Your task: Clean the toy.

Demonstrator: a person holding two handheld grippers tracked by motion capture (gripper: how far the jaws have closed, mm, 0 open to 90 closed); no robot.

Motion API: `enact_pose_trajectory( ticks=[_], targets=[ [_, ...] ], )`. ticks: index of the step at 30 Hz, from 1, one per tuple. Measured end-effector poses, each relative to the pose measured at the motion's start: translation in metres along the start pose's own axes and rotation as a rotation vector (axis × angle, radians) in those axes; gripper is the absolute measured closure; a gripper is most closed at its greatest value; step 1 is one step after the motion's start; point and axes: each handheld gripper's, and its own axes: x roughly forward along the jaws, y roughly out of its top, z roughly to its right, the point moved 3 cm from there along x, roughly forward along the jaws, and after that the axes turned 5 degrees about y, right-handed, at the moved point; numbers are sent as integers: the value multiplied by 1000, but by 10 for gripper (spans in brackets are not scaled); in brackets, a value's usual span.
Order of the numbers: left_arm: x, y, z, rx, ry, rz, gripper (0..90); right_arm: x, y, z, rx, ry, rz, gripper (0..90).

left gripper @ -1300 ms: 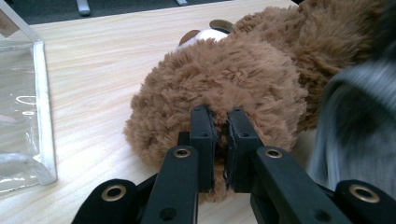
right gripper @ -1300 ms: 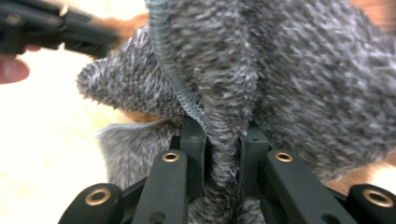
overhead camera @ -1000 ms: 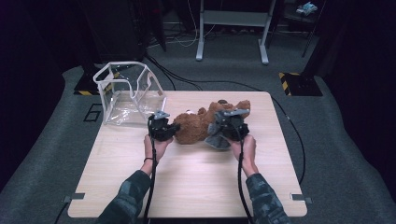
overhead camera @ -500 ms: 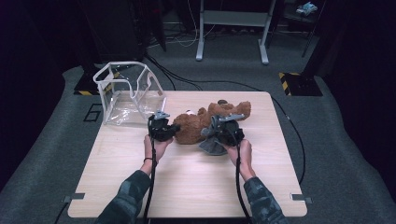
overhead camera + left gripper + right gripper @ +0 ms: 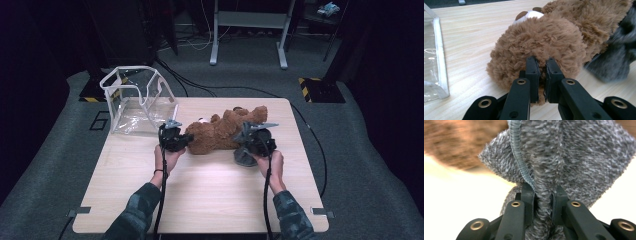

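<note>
Tabletop (image 5: 200,190) — claws (image 5: 541,75) (image 5: 543,202) pinch bear (image 5: 549,42), grey cloth (image 5: 574,157).

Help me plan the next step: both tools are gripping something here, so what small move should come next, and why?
Probably draw the right tool slightly further from the bear. It is shut on the fuzzy grey knit cloth, while the left tool pinches the fluffy brown teddy bear lying on the pale wooden table, anchoring it. That should separate the cloth.

Brown plush bear (image 5: 220,134), flecked grey knit cloth (image 5: 564,162), pale wooden table (image 5: 200,195).
</note>
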Motion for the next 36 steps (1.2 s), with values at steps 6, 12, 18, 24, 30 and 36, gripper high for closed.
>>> enact_pose_trajectory(
  ticks=[6, 12, 18, 24, 30, 36],
  targets=[
    [-2, -2, 0, 9, -8, -4, 830, 16, -1, 25, 41, -66, -46, 771],
    [-3, -6, -2, 4, -29, -8, 830, -4, -22, 80, 162, -198, -88, 763],
    [-8, -11, -1, 14, -46, -22, 831, -30, -36, 96, 190, -222, -132, 610],
    [-13, -21, -3, 36, -67, -43, 833, -60, -44, 87, 203, -125, -129, 197],
    [-17, -26, -7, 31, -61, -42, 836, -80, -45, 80, 177, -56, -73, 133],
    [-21, -28, -13, 25, -55, -40, 836, -91, -42, 69, 120, -2, -27, 100]
  ],
)
